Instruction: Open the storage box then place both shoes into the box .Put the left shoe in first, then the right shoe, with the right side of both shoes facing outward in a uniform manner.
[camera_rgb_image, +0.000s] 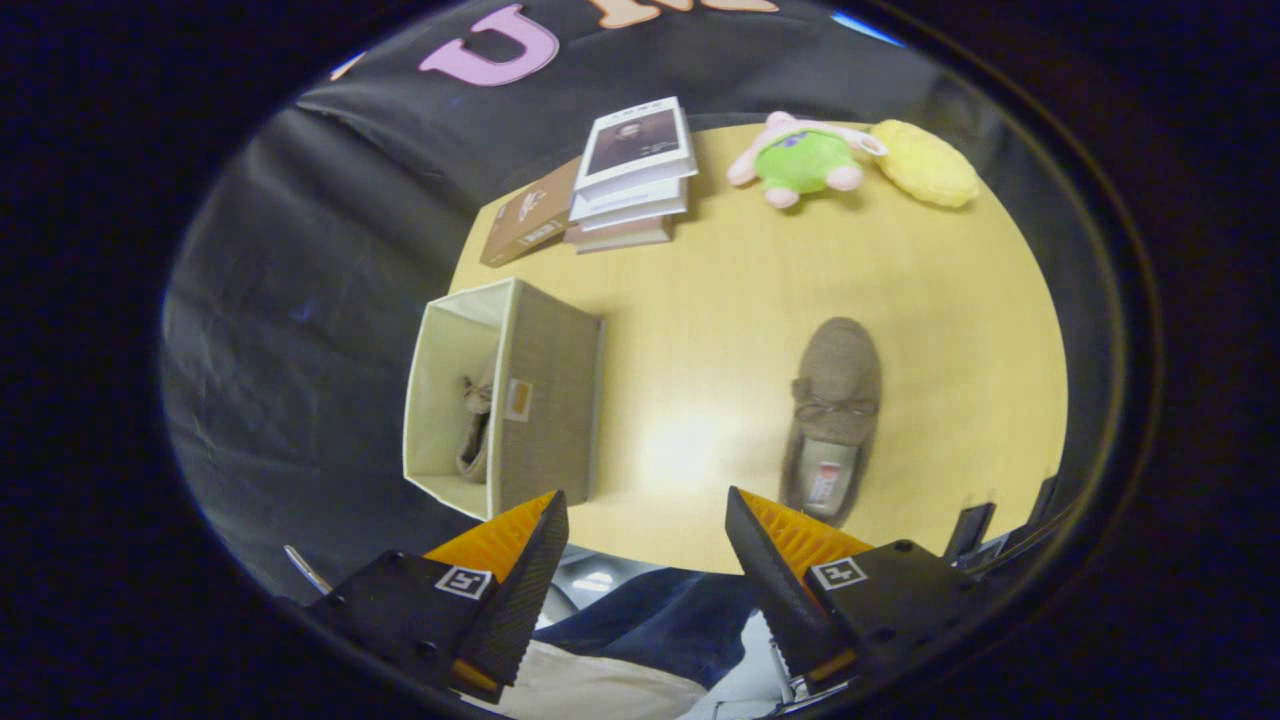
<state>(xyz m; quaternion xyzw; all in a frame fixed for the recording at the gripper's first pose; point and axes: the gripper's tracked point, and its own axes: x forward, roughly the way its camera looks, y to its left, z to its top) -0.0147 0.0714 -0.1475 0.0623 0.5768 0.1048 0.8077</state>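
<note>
Yellow tabletop (720, 300) carries an open storage box (545, 400) with one shoe (478, 425) inside (books (632, 170) beyond), a second shoe (835, 415) ahead of the gripper (646, 535), fingers apart, holding nothing.

Two shoes (832, 420), one box (545, 400), two toys (805, 160).

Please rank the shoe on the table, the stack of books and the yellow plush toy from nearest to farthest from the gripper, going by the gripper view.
Gripper, jaws open and empty:
1. Shoe on the table, just ahead of the right finger.
2. Stack of books, farther across the table, beyond the storage box.
3. Yellow plush toy, at the far edge, beside the green toy.
</note>
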